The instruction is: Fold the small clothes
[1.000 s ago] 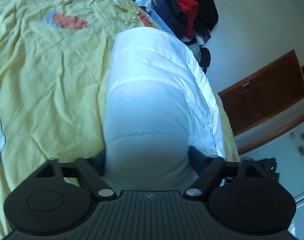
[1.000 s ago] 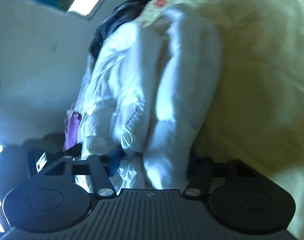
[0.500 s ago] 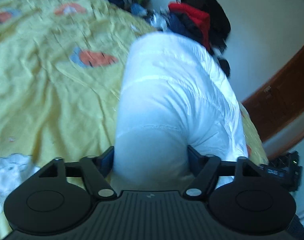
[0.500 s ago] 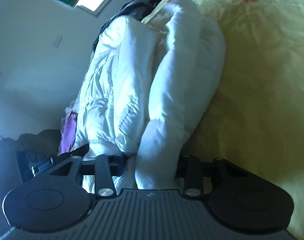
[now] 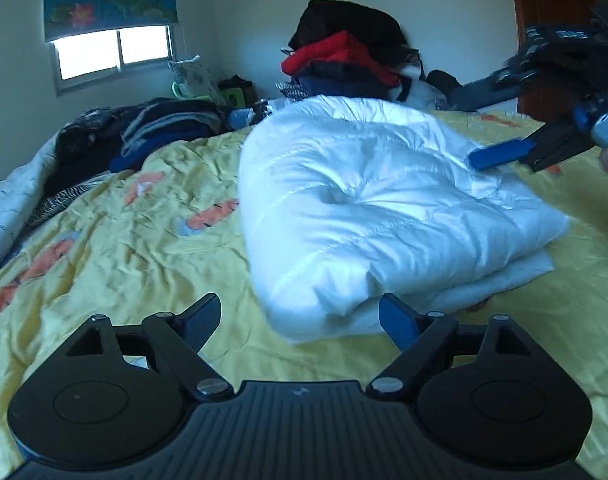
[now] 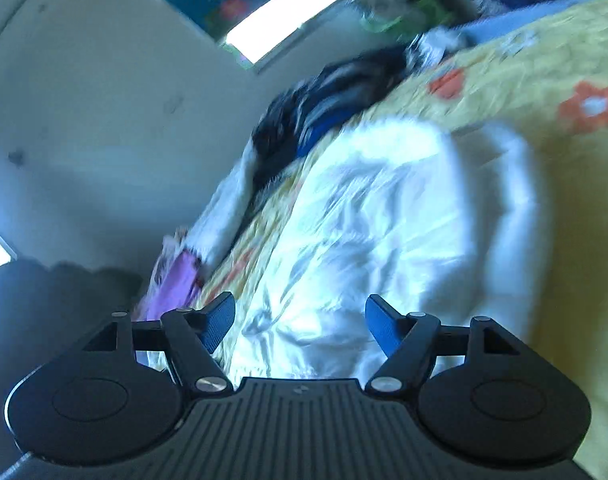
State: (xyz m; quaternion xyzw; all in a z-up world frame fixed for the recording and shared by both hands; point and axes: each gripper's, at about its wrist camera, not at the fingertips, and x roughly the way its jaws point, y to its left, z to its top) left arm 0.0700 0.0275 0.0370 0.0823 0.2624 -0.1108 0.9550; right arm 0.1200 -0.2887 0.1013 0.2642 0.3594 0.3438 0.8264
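A white puffy jacket point(image 5: 367, 208) lies folded in a thick bundle on the yellow bedsheet point(image 5: 104, 248). My left gripper point(image 5: 300, 320) is open and empty, just in front of the bundle's near edge. My right gripper point(image 6: 300, 322) is open and empty above the jacket point(image 6: 367, 248); its view is blurred. The right gripper also shows in the left wrist view point(image 5: 515, 152), hovering over the jacket's right side with its blue fingers apart.
A pile of dark, red and blue clothes point(image 5: 343, 60) is stacked at the head of the bed. More dark folded clothes point(image 5: 144, 136) lie at the far left. A window point(image 5: 112, 52) is in the back wall, a wooden door point(image 5: 551, 20) at right.
Both grippers have let go of the jacket and opened. They pulled back from it, and the folded bundle now rests on the bed.
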